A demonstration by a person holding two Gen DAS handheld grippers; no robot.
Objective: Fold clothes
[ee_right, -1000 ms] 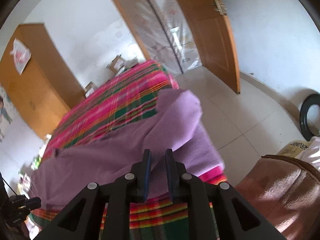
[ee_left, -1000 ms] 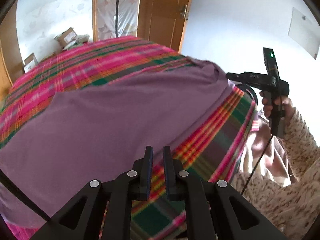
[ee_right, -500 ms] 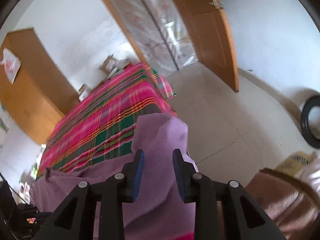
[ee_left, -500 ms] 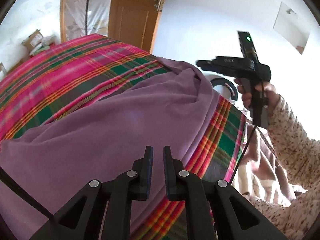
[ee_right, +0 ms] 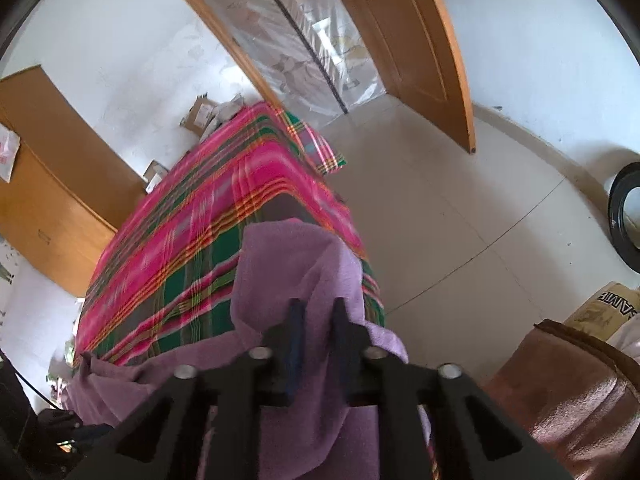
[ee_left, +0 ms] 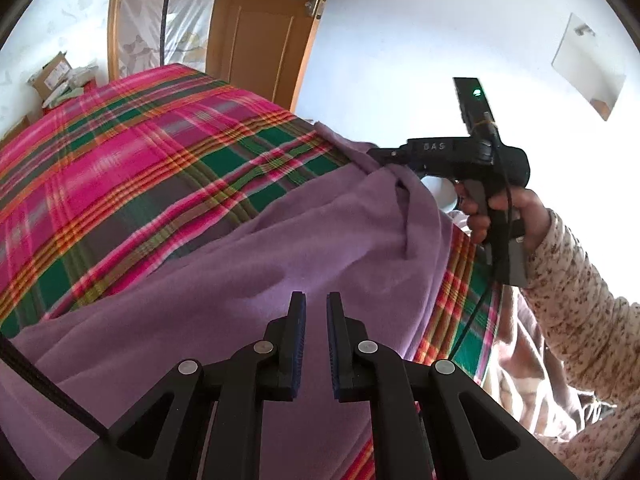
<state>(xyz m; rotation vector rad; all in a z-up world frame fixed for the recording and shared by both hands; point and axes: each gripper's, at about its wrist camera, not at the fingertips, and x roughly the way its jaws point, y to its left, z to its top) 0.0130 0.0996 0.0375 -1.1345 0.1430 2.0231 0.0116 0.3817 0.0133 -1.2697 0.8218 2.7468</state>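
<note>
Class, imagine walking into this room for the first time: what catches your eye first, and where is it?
The bright pink-and-green plaid blanket covering the bed fills the middle. A soft purple fleece garment is spread over its near end. At its far corner the right gripper is closing around a raised fold.

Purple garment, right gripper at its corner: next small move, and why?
Probably let the right gripper finish closing on the purple garment corner bunched between its fingers, then lift it; the left gripper hovers above the cloth, holding nothing.
</note>
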